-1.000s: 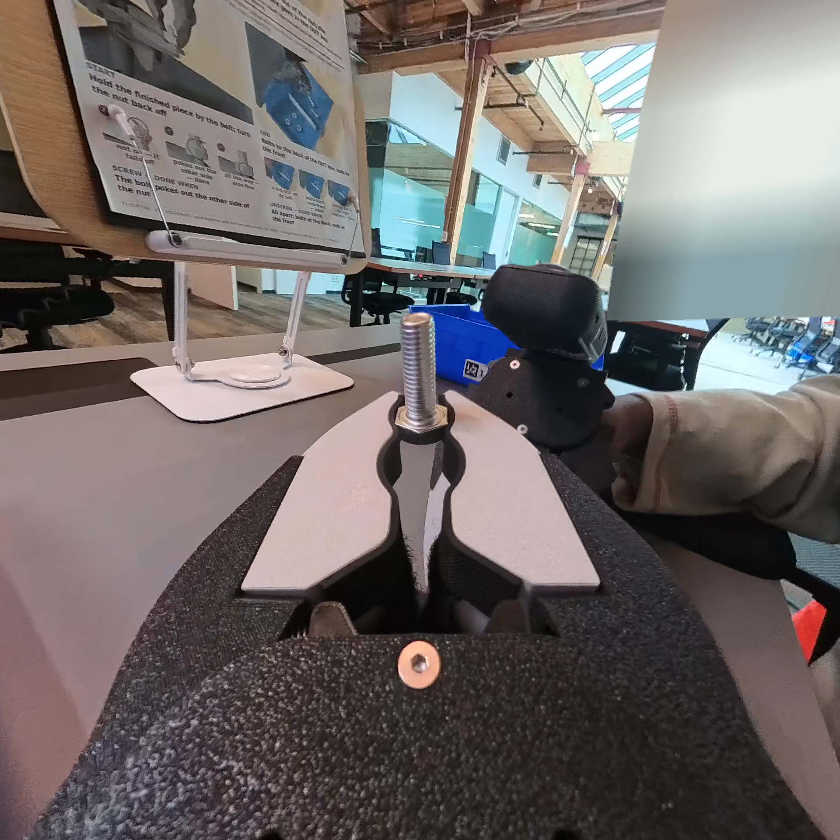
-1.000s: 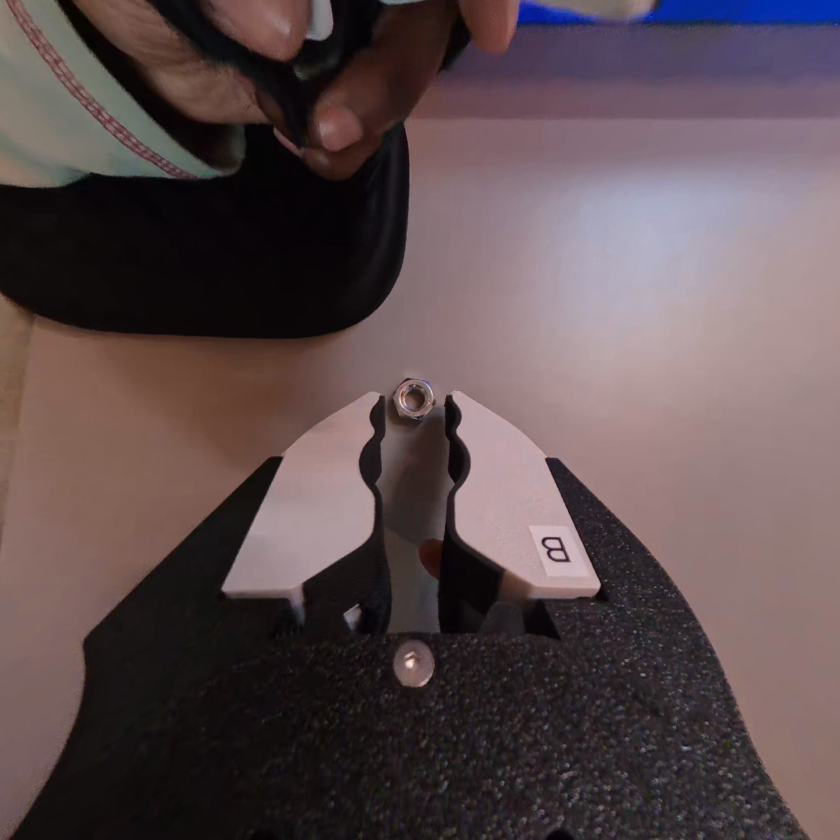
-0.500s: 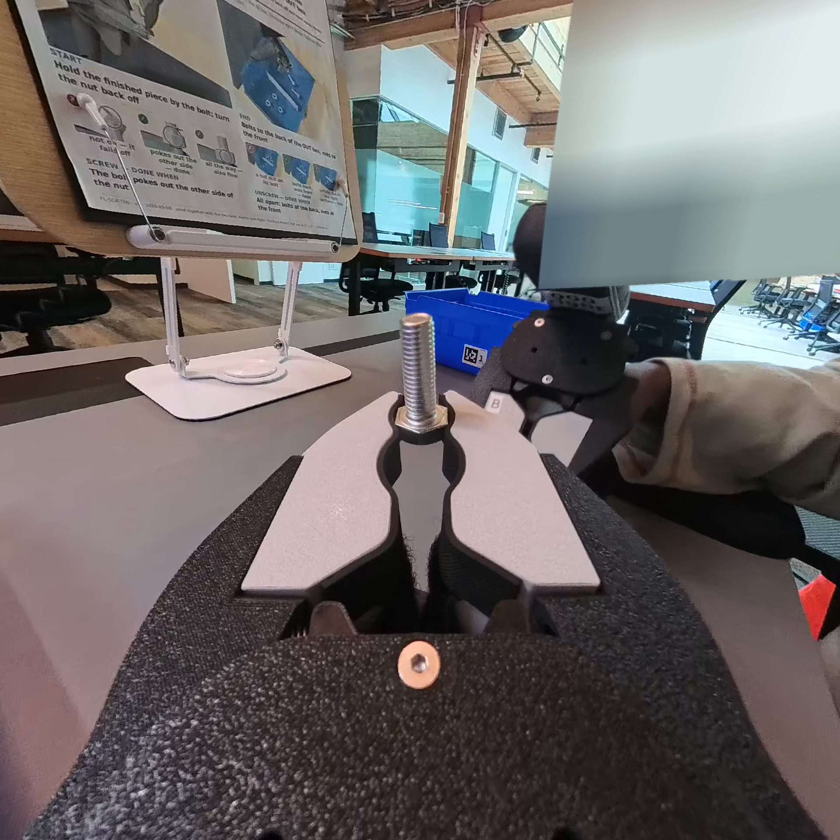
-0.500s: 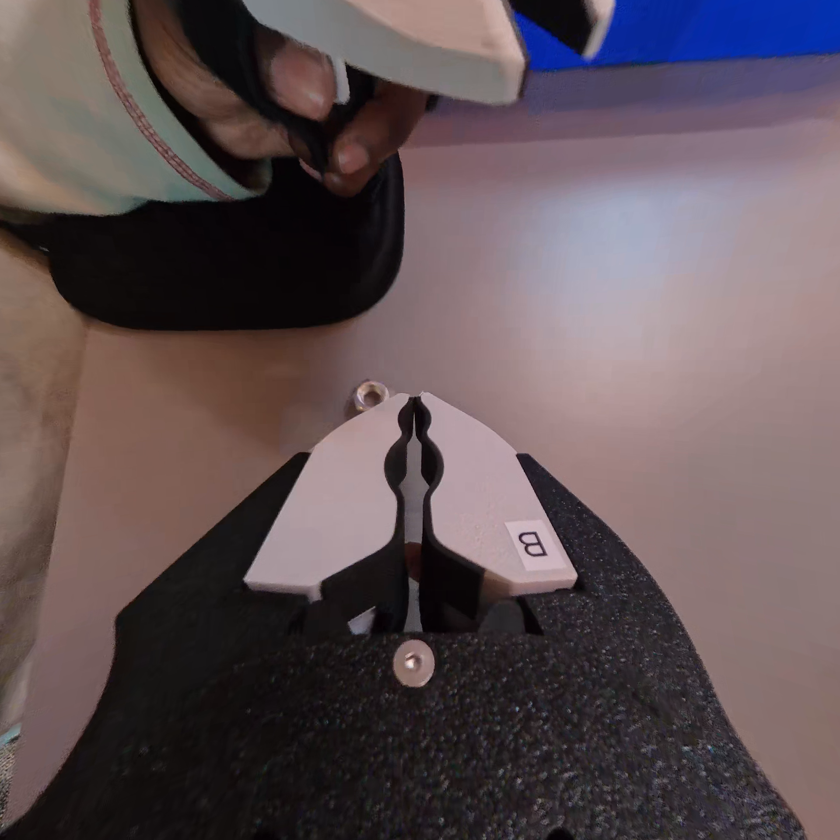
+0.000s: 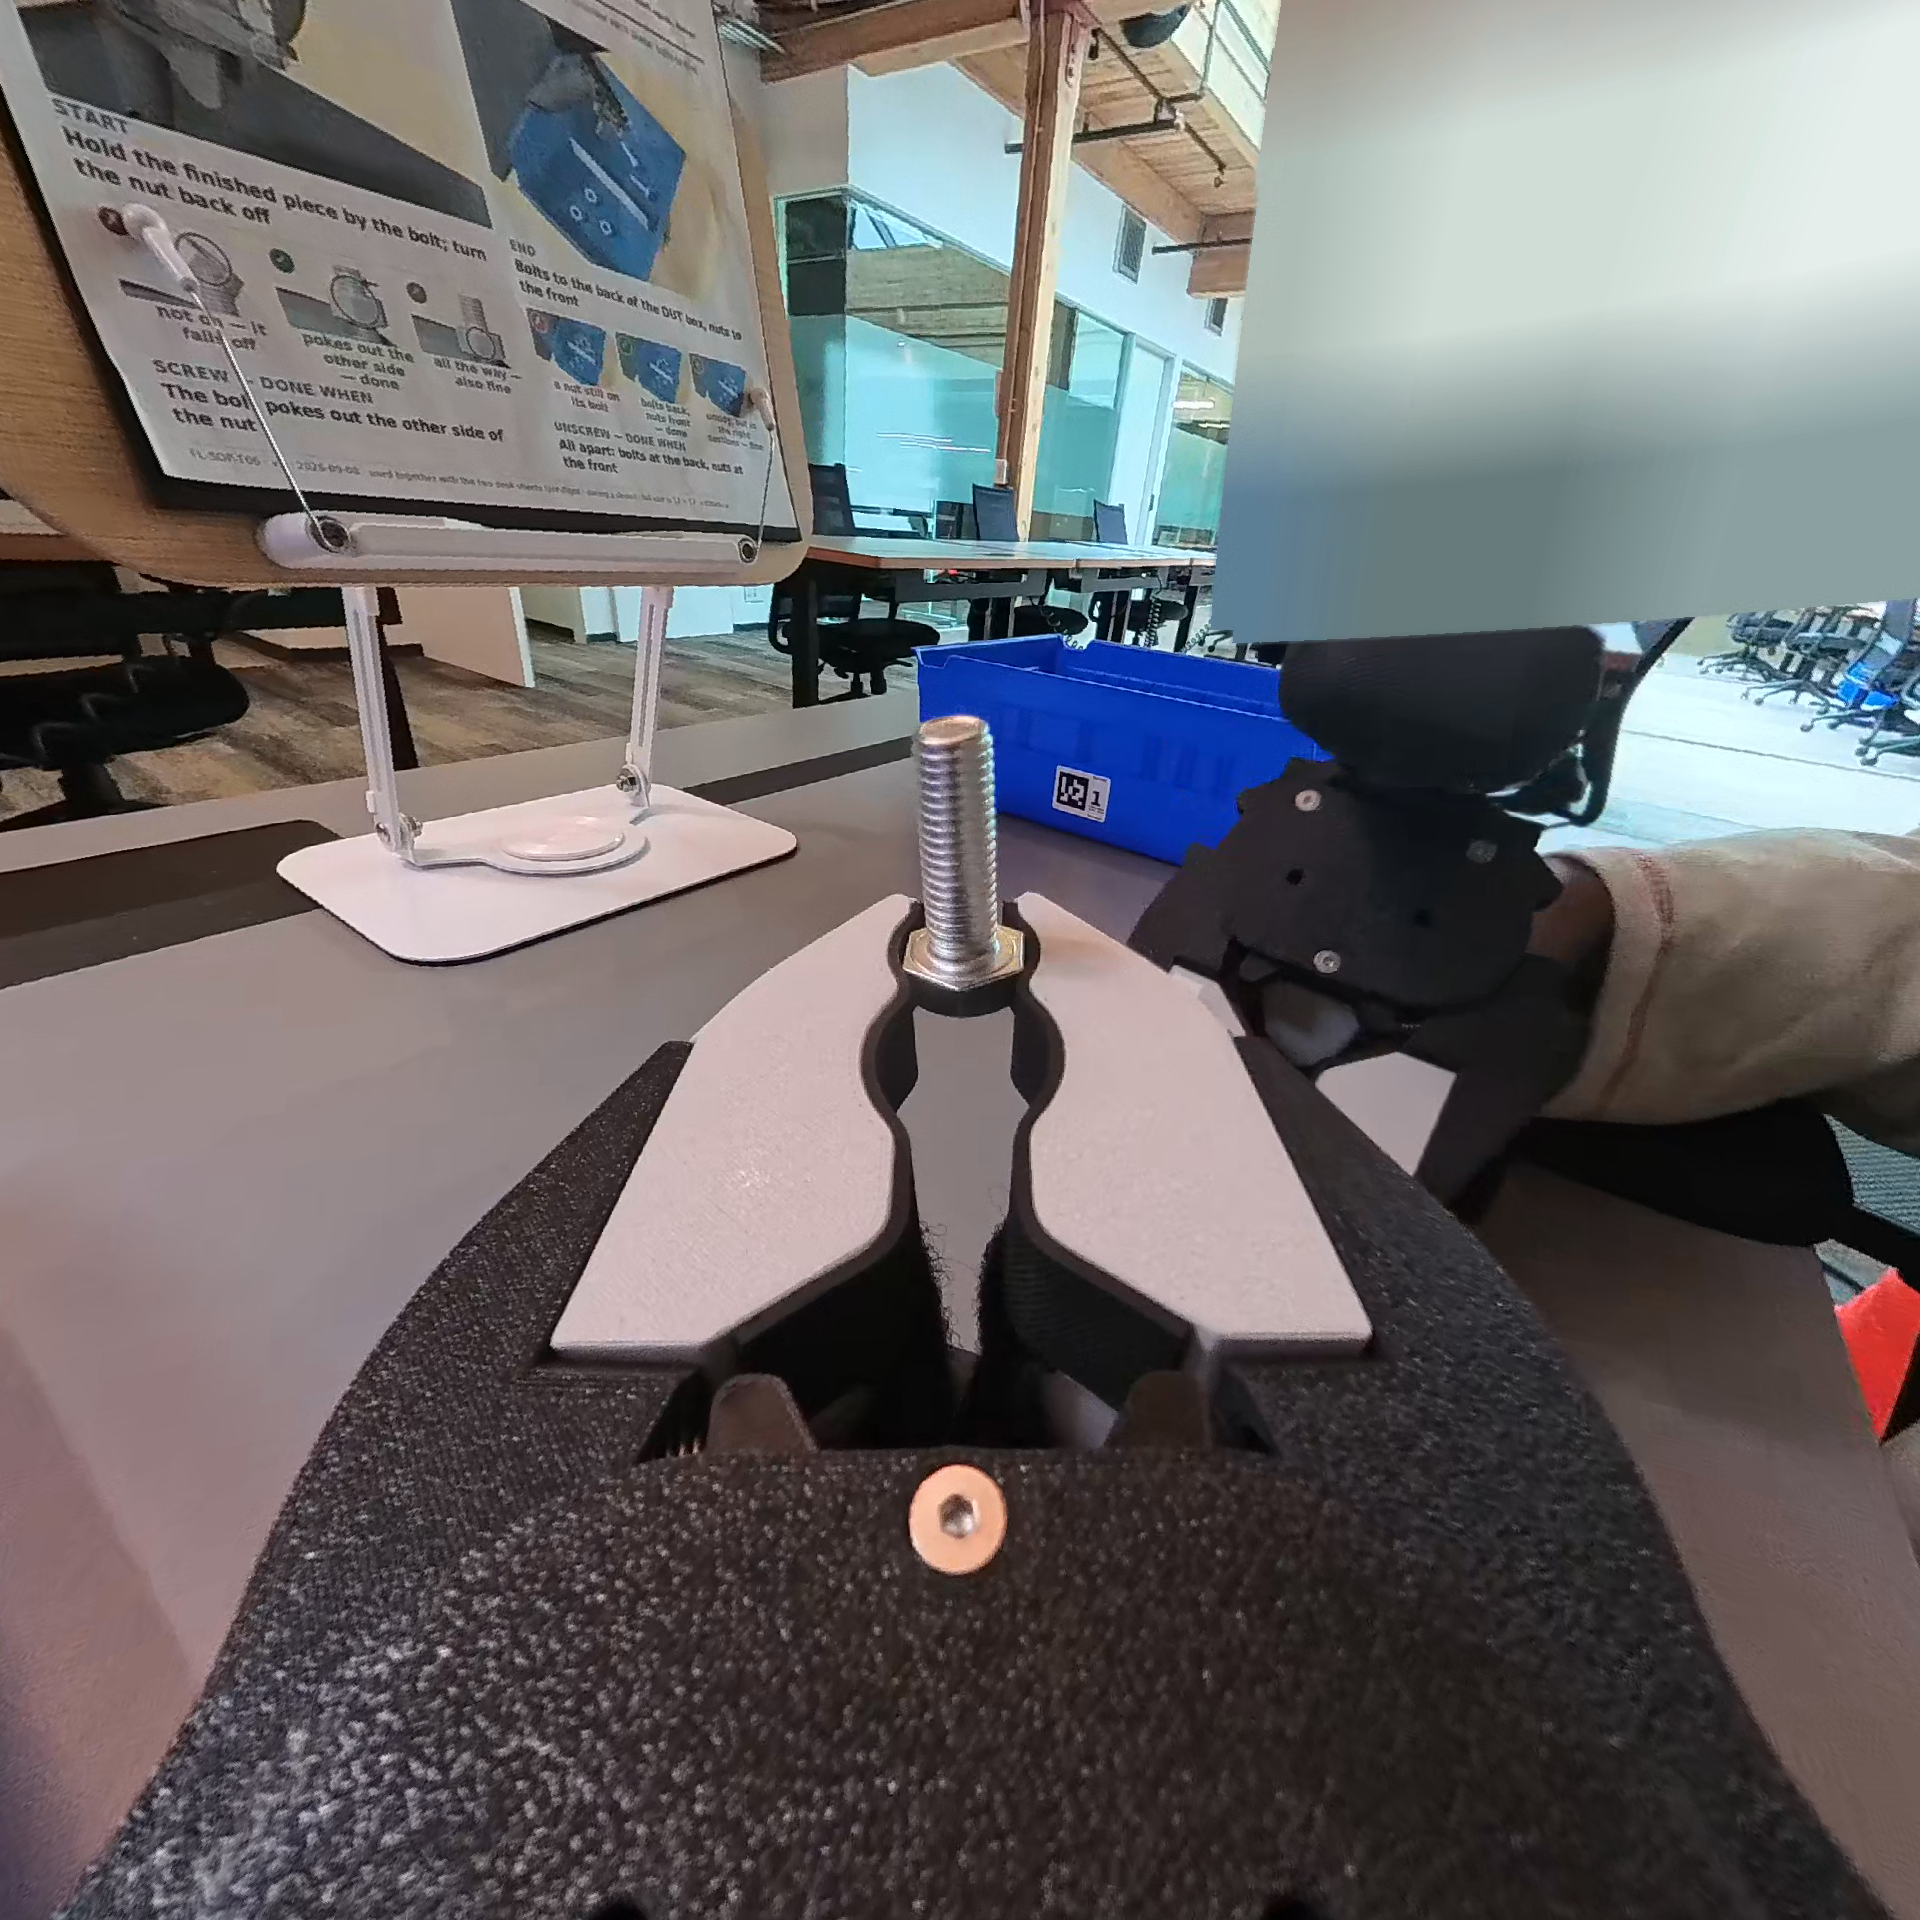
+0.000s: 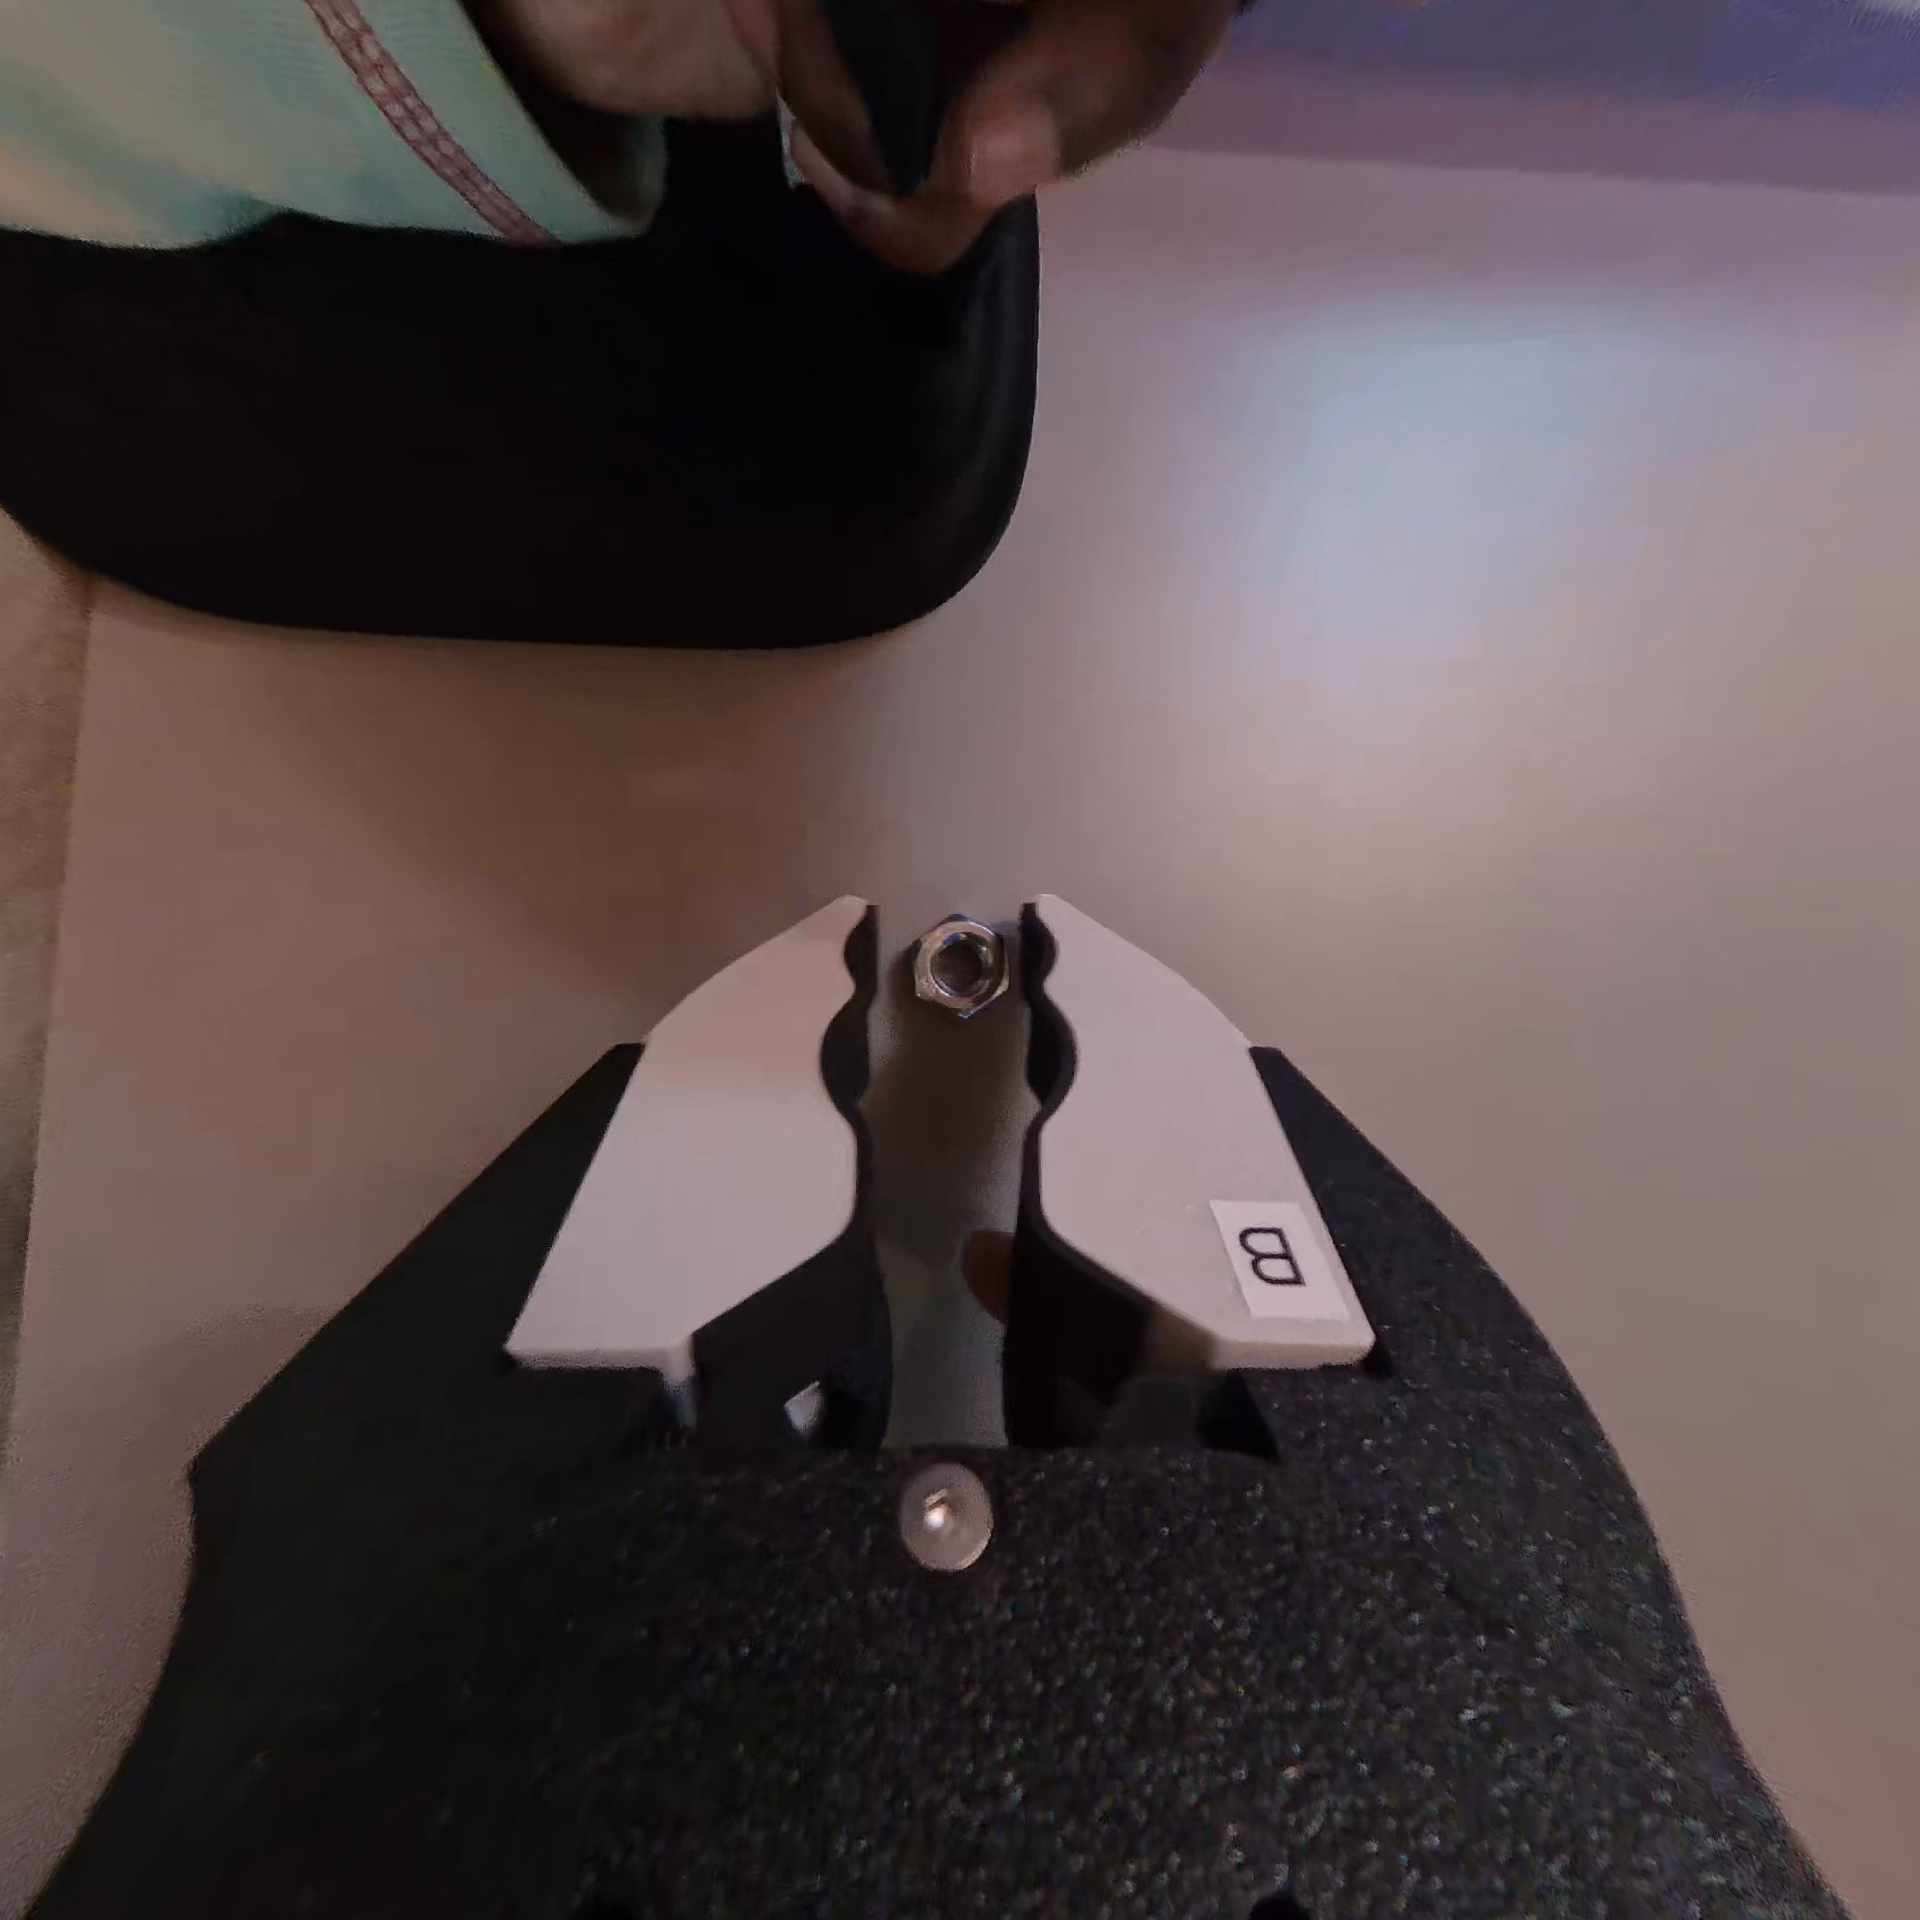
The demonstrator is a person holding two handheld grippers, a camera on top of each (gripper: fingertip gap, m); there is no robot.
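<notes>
My left gripper (image 5: 964, 925) is shut on the hex head of a silver threaded bolt (image 5: 956, 831) and holds it upright above the grey table (image 5: 312, 1091). My right gripper (image 6: 948, 914) is open and points down at the table (image 6: 1455, 727). A small silver hex nut (image 6: 954, 971) lies flat on the table between its white fingertips (image 6: 1049, 935), with a gap on each side. The right gripper's black body (image 5: 1361, 914) shows just right of the bolt in the left wrist view. A hand (image 6: 935, 125) and the left gripper's black body (image 6: 520, 416) fill the top left of the right wrist view.
A document stand with a printed sheet (image 5: 416, 260) and a white base (image 5: 540, 873) stands at the back left. A blue bin (image 5: 1101, 748) sits behind the bolt. A sleeved arm (image 5: 1745, 987) reaches in from the right. A red object (image 5: 1881, 1351) lies at the right edge. Tip to tip, the grippers are about 12 cm apart.
My right gripper's pads came together on air with the nut left beside the left fingertip, then opened again and now straddle the nut. My left gripper kept its hold on the bolt.
</notes>
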